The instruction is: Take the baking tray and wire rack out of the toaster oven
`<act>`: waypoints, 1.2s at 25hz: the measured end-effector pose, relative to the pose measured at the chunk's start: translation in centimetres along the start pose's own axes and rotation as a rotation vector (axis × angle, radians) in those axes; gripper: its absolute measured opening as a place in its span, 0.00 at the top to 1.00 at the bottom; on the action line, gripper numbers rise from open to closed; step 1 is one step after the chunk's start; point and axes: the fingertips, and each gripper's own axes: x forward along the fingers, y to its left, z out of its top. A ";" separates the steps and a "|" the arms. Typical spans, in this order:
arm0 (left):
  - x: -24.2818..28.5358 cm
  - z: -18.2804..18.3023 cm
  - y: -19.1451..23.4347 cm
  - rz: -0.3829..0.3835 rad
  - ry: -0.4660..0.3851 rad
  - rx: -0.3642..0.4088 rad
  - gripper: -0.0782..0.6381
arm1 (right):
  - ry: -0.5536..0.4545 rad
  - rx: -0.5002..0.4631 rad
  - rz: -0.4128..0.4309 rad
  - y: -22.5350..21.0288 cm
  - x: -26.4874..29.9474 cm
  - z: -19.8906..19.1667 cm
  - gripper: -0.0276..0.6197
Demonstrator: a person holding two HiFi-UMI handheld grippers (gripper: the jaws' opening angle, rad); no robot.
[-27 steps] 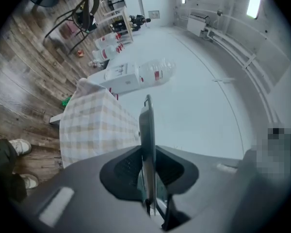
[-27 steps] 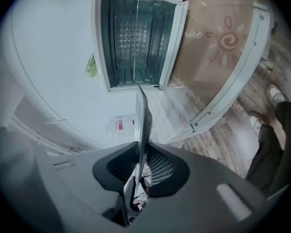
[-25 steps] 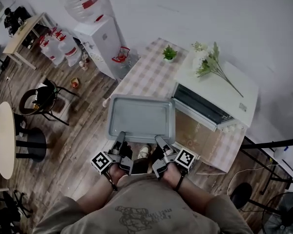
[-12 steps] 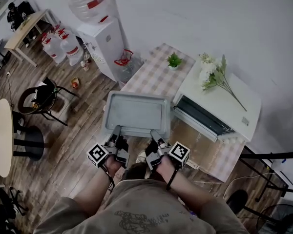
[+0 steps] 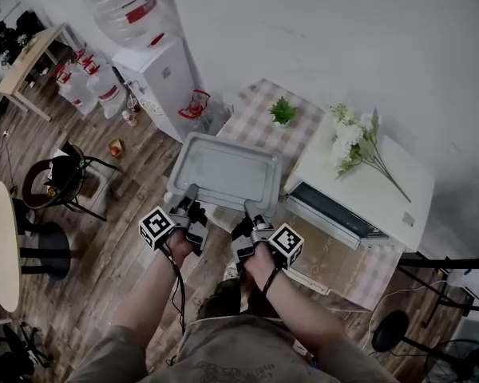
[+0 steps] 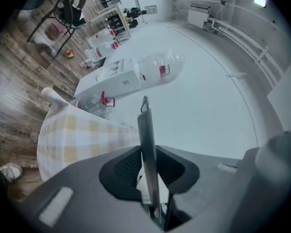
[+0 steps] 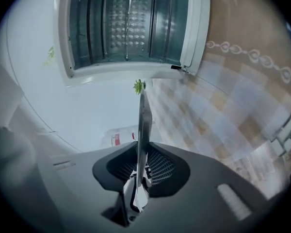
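The grey baking tray (image 5: 223, 170) hangs level over the left part of the checked table, beside the white toaster oven (image 5: 367, 186) with its door down. My left gripper (image 5: 191, 191) is shut on the tray's near rim at the left, my right gripper (image 5: 250, 207) on the same rim at the right. In the left gripper view the tray (image 6: 146, 144) stands edge-on between the pads of the left gripper (image 6: 148, 171). The right gripper view shows the right gripper (image 7: 142, 166) on the tray's edge (image 7: 144, 125); its jaws have just eased open a little, the rim still pinched. Beyond is the open oven cavity (image 7: 128, 23).
The checked tablecloth (image 5: 263, 126) carries a small potted plant (image 5: 283, 112) at its far end. Artificial flowers (image 5: 355, 146) lie on the oven's top. A water dispenser (image 5: 156, 70) stands left of the table, with a chair (image 5: 60, 178) and a round table (image 5: 0, 246) on the floor.
Both grippers have carried the tray away from my body, toward the table's far end with the potted plant. The grip on the near rim looks the same.
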 end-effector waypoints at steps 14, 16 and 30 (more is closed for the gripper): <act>12.9 2.4 4.4 0.013 0.221 0.065 0.76 | -0.224 0.008 0.003 -2.2 8.1 5.2 0.82; 14.2 2.4 5.2 0.019 0.236 0.055 0.76 | -0.255 0.026 -0.005 -2.8 8.6 5.6 0.82; 20.7 1.9 8.2 0.107 0.252 0.069 0.78 | -0.396 -0.004 -0.037 -5.1 11.8 9.4 0.82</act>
